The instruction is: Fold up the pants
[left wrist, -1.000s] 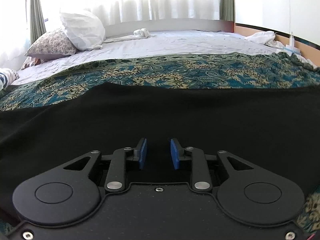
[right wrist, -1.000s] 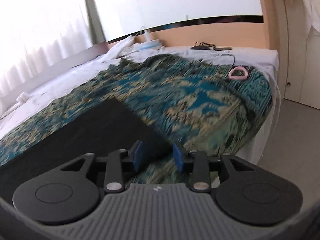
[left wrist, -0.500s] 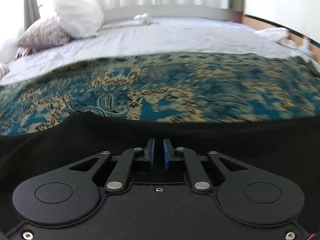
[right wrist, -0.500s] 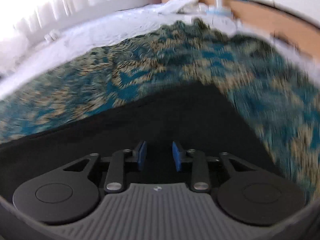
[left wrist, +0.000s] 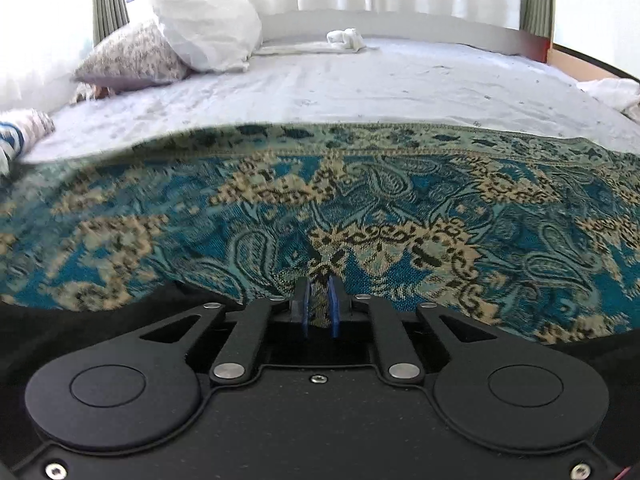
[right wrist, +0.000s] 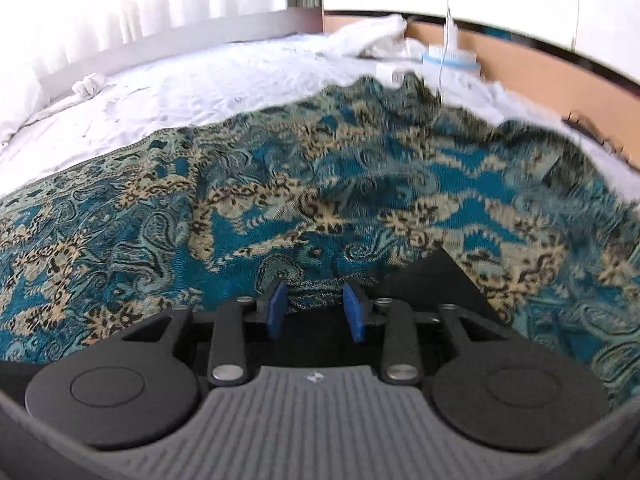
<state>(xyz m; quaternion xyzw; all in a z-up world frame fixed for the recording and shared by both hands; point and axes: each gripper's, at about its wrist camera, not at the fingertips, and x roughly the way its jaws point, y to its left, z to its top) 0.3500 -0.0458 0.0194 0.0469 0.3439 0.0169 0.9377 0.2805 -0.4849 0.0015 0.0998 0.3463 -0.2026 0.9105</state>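
Only right view: pants (right wrist: 440, 280) corner | left view: pillows (left wrist: 200, 24)

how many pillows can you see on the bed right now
2. A floral patterned pillow lies at the far left of the bed, and a plain white pillow leans on it just to its right. Others may sit beyond the left edge of view.

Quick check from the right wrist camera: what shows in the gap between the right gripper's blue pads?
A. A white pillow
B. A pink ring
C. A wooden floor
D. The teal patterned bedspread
D: the right gripper stands open, and the teal patterned bedspread shows through the gap, with a corner of the black pants just beside it.
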